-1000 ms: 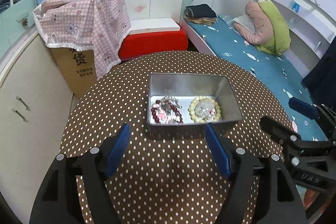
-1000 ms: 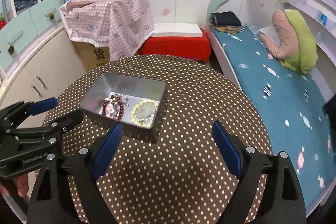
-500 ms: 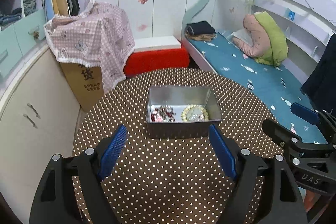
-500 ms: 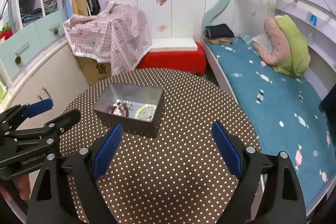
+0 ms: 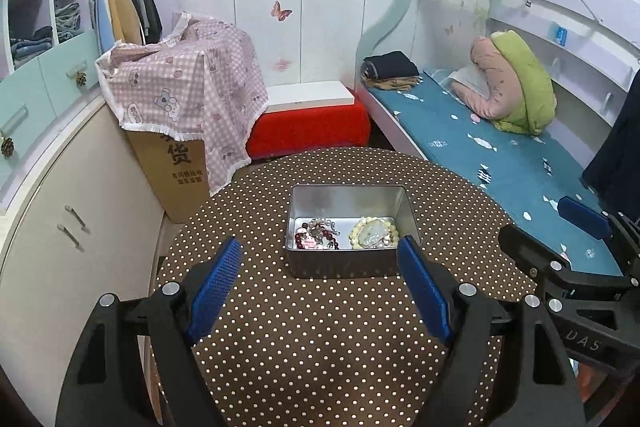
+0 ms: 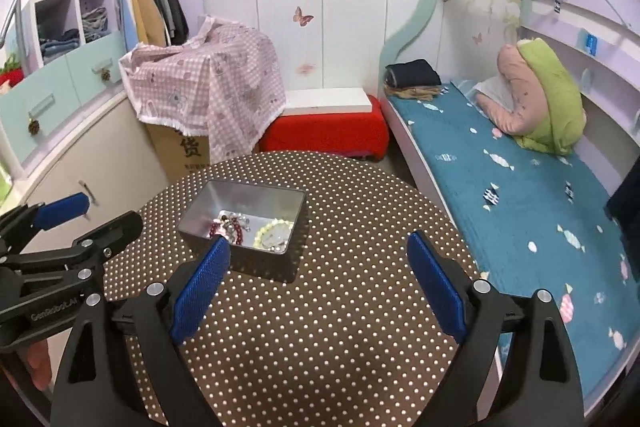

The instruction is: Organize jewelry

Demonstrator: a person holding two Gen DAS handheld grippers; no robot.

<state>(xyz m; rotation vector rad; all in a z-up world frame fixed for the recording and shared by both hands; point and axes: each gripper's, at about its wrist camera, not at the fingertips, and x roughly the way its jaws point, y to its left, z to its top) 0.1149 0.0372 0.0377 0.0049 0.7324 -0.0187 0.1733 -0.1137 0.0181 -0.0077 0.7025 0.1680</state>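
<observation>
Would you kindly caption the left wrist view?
Open left gripper above the dotted table, facing a metal tin holding beaded bracelets.

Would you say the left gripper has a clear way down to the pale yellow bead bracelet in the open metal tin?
Probably yes: the left gripper is open and empty, the rectangular metal tin has no lid, and the pale yellow bead bracelet lies uncovered inside, though close to the tin's near wall.

Only the tin [image 5: 348, 263] (walls upright) interrupts the dotted table [image 5: 320, 339], bare on every side.
</observation>
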